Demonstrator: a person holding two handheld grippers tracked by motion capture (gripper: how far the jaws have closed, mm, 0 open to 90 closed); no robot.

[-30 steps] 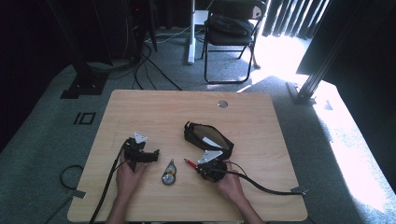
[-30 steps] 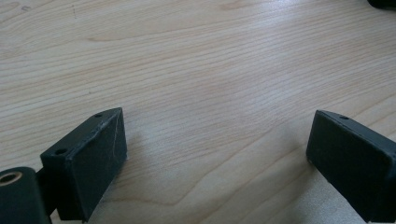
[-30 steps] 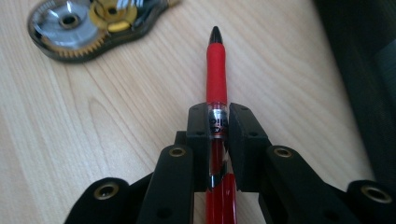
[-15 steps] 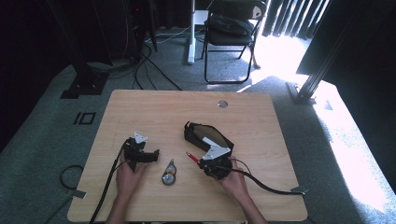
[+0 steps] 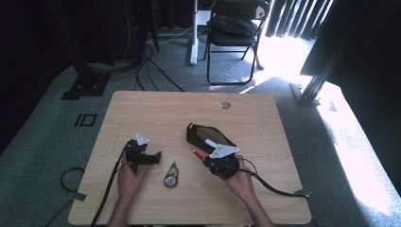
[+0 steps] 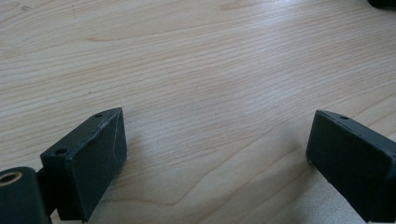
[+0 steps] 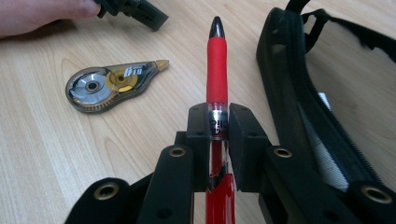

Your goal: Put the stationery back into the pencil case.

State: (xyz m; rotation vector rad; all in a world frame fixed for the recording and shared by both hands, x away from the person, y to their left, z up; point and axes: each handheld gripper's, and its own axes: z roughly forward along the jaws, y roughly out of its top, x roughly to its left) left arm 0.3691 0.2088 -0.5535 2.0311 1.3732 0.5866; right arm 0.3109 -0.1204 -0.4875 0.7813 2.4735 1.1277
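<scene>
Red pen [image 7: 217, 70] is pinched between the pressed jaws of the right gripper [image 7: 218, 122], clamped on the clear barrel just behind the red grip, black tip pointing away at 12 o'clock. In the high view the pen [image 5: 197, 154] pokes out toward 10 o'clock from the right gripper [image 5: 208, 160], just beside the near end of the black pencil case [image 5: 207, 137].

Looks like the pen goes into the pencil case [image 7: 322, 107], which lies open at 2 o'clock of the tip. My take: swing the tip right over the zipper rim, keep the pen shallow and roughly along the case's long axis, lower until the tip is past the rim, then release. The grip sits mid-barrel, so it shouldn't pivot much.

Correction tape dispenser [image 7: 109, 84] lies at 10 o'clock of the pen, apart from it; leave it clear of the swing.

Left gripper [image 6: 217, 154] is spread wide, nothing between the jaws, resting low over bare wood, well apart from the case.

Counter [image 5: 156, 113]: light wood grain, uncluttered. Room: grey carpet, folding chair [image 5: 234, 28] at 12 o'clock, strong sunlight at 2 o'clock.
</scene>
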